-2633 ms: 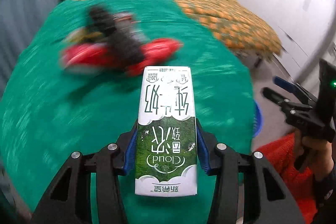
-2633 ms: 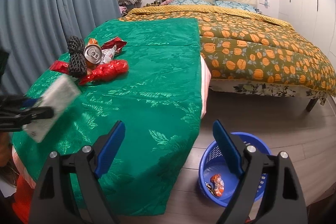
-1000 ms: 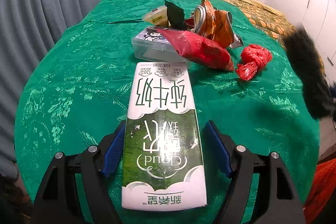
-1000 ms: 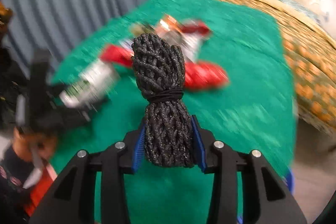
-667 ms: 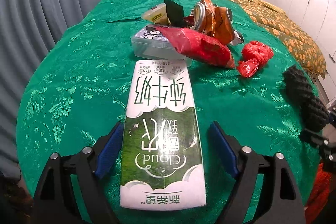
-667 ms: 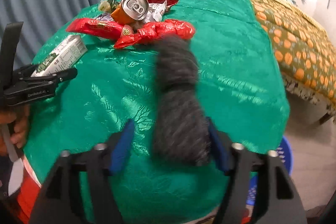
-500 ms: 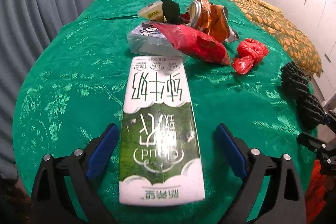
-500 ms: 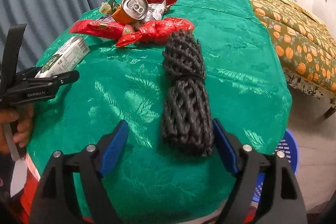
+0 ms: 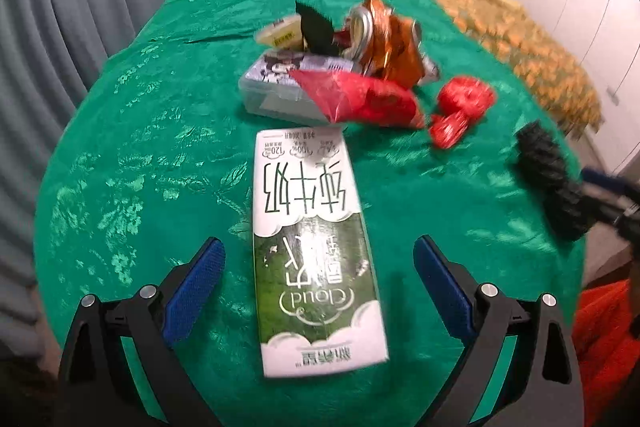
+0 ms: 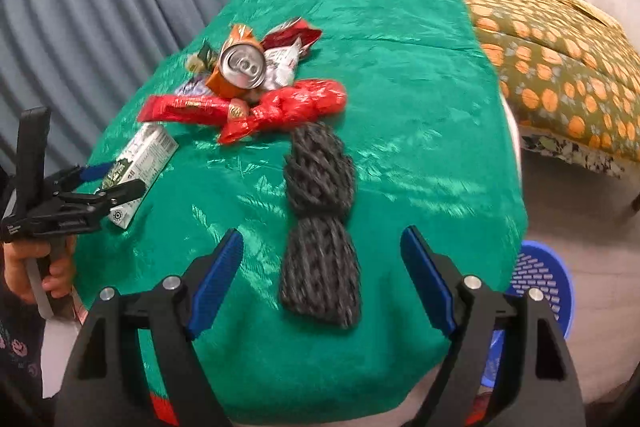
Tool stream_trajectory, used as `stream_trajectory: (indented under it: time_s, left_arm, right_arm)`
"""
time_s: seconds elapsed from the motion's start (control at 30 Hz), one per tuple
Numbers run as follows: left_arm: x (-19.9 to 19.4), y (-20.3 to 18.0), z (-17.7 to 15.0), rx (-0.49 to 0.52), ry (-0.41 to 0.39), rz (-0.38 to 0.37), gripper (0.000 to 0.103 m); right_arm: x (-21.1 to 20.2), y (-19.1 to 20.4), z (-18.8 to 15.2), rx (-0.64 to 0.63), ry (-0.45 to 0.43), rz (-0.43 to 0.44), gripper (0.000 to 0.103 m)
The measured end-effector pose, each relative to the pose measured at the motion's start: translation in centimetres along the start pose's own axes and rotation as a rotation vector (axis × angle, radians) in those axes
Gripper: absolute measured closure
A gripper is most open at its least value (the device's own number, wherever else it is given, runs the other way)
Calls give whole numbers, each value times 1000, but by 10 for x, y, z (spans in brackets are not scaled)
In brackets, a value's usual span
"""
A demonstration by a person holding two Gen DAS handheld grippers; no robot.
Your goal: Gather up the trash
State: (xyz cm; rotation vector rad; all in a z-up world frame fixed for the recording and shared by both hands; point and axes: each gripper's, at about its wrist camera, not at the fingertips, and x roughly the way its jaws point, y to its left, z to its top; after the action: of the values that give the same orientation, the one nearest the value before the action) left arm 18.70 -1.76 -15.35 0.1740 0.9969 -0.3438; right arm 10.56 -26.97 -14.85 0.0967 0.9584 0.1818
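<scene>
A green and white milk carton (image 9: pixel 312 239) lies flat on the green cloth (image 9: pixel 140 155), between the wide-open fingers of my left gripper (image 9: pixel 318 283). It also shows in the right wrist view (image 10: pixel 138 167). A black rope bundle (image 10: pixel 320 223) lies on the cloth between the wide-open fingers of my right gripper (image 10: pixel 322 275). It also shows in the left wrist view (image 9: pixel 550 183). Neither gripper holds anything. A trash pile sits beyond: a crushed can (image 10: pixel 240 69), a red wrapper (image 10: pixel 188 109), a red plastic bag (image 10: pixel 296 107) and a clear box (image 9: pixel 280 89).
A blue basket (image 10: pixel 540 283) stands on the floor at the right, below the cloth's edge. A bed with an orange-patterned quilt (image 10: pixel 560 43) lies beyond. Grey curtains (image 10: pixel 100 7) hang at the left.
Both grippers opened wide and pulled back a little. The milk carton and the rope bundle, held a second ago, now lie loose on the cloth.
</scene>
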Motion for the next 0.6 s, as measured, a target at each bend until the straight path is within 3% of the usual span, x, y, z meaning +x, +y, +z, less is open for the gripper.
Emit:
stream_trajectory:
  time_s: [0.13, 0.2, 0.27, 0.4, 0.6]
  left_arm:
    - [3, 2, 0, 4, 30, 22, 21]
    - [2, 7, 0, -12, 35, 17, 32]
    - [2, 12, 1, -21, 46, -3, 55]
    - [-8, 15, -6, -36, 22, -1, 56]
    - [-37, 8, -29, -90, -15, -102, 56]
  right_arm:
    - [22, 3, 12, -18, 72, -11, 27]
    - [28, 4, 13, -26, 97, -7, 51]
    - [27, 4, 12, -19, 85, 0, 66]
    - [8, 5, 8, -1, 17, 20, 68]
    - [-20, -11, -7, 22, -40, 37, 68]
